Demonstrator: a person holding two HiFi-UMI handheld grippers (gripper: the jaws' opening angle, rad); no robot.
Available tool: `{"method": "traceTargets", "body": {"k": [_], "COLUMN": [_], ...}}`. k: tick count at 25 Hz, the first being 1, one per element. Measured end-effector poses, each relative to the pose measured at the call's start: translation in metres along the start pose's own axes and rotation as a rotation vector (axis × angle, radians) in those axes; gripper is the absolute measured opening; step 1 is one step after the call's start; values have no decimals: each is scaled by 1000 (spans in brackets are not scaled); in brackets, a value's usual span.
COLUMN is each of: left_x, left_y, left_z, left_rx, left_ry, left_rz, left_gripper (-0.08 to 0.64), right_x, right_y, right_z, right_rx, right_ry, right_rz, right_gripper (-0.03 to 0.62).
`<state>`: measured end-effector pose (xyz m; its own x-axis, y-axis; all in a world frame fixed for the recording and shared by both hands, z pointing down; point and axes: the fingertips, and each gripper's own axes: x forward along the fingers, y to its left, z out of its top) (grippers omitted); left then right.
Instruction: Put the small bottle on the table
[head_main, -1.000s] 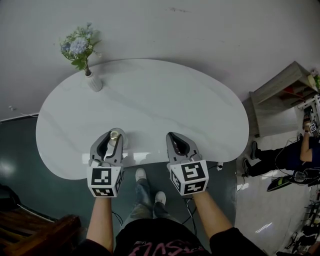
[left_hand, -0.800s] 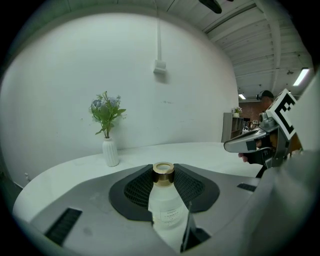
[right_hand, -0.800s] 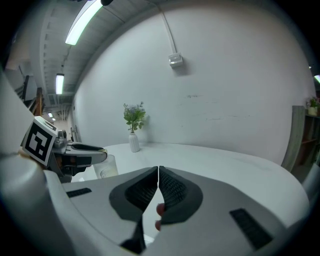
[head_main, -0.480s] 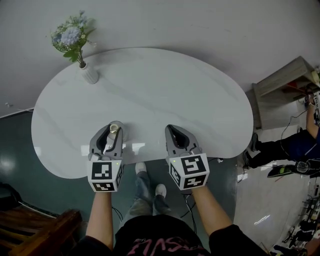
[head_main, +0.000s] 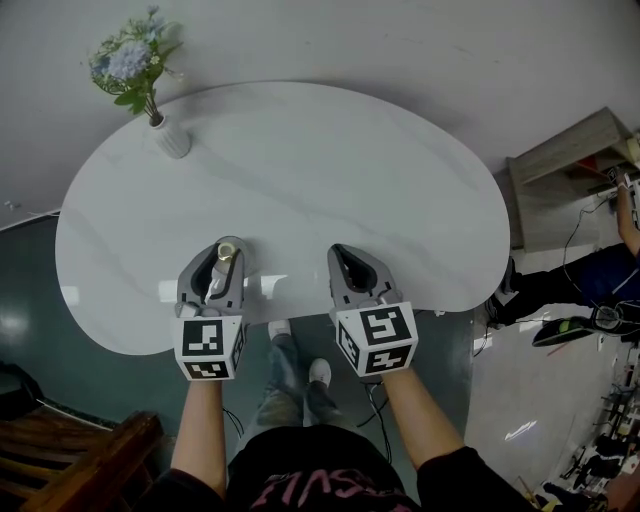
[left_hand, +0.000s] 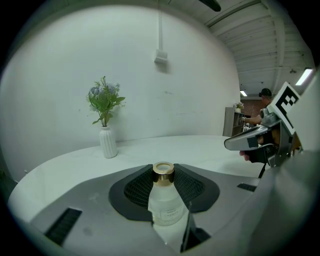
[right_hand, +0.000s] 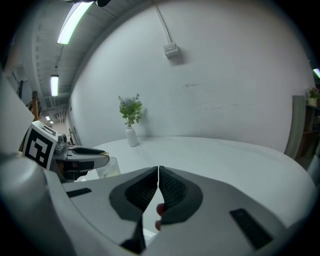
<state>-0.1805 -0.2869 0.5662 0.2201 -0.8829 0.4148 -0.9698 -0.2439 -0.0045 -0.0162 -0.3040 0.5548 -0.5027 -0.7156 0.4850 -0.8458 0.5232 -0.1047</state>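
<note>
A small clear glass bottle (left_hand: 165, 200) with a gold cap (head_main: 227, 254) stands upright between the jaws of my left gripper (head_main: 222, 262), which is shut on it over the near edge of the white oval table (head_main: 300, 170). The bottle's base is hidden by the jaws, so I cannot tell whether it touches the tabletop. In the right gripper view the bottle (right_hand: 107, 167) shows at the left under the left gripper (right_hand: 82, 155). My right gripper (head_main: 348, 264) hovers over the same near edge, to the right, its jaws shut with nothing between them (right_hand: 158, 182).
A white vase with blue flowers (head_main: 165, 135) stands at the table's far left. A grey shelf unit (head_main: 570, 165) and a person (head_main: 610, 290) with cables on the floor are at the right. A dark wooden piece (head_main: 70, 460) lies at the lower left.
Both grippers have shifted slightly forward over the table's near edge, the left still holding the bottle. The jaws' states have not changed.
</note>
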Motion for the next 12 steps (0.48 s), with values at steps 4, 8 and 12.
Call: {"method": "traceTargets", "body": {"k": [4,8,12], "left_x": [-1,-2,-2], "left_y": [-1,-1,-1], "left_z": [-1,-3,-3], "left_rx": [1,-5,-4], "left_ry": [-10,-10,-10], "left_rz": [6,9,15], "left_gripper": [130,130,130], "right_x": [0,-1,-1], "right_y": [2,5,7], "right_z": [-4,-6,-7], "right_rx": [-4,-5,-8], "right_ry": [11,13,17], "right_rz": [9,19,27], "right_gripper": [69,68,69]}}
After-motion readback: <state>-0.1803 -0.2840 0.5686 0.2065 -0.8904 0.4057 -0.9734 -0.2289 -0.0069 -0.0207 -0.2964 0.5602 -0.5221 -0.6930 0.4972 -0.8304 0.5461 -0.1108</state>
